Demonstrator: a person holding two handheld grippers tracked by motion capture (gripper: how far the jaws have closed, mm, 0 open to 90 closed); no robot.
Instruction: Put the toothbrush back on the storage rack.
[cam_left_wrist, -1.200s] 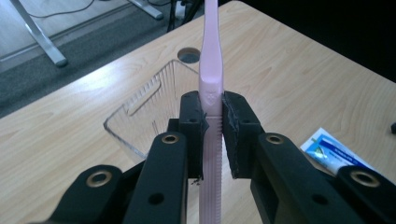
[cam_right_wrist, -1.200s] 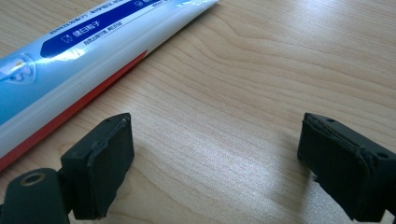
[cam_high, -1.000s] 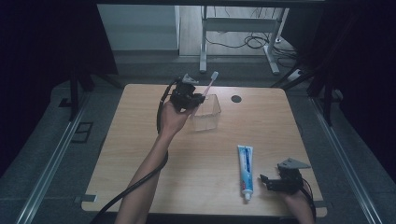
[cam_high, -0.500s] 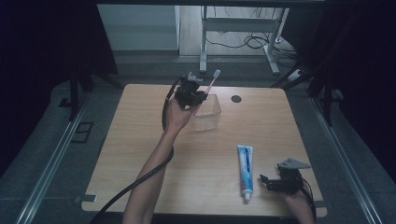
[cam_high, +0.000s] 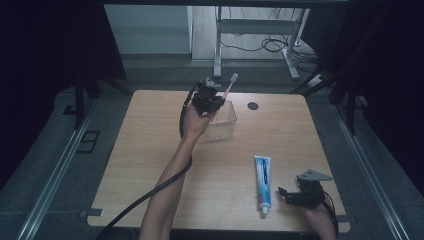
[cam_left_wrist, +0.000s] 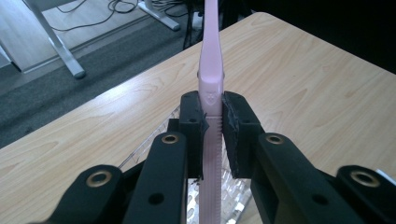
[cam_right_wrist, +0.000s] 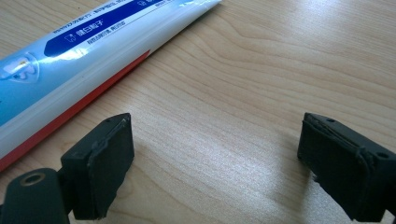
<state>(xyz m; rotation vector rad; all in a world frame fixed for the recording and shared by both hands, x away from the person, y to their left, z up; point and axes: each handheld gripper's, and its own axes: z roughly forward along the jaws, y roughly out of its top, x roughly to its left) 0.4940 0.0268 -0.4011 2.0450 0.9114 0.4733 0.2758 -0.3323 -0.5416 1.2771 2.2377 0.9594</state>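
Toothbrush: I have the pink toothbrush (cam_left_wrist: 211, 88) clamped between my left gripper's (cam_left_wrist: 213, 122) jaws, held above the clear container (cam_high: 222, 121) toward the table's (cam_high: 150, 150) far edge.
Room: I see bare wood all around the container; the dark round spot (cam_high: 253, 106) sits just right of it.
Container: I cannot tell what is in it.
Left arm: stretched forward, gripper raised over the near wall.
Right gripper (cam_high: 294, 194): jaws wide apart, low by the near right corner, just beside the toothpaste tube (cam_high: 263, 182).

A lab: bare wooden table (cam_high: 150, 165), floor cables (cam_high: 260, 45), dark curtains (cam_high: 50, 45).
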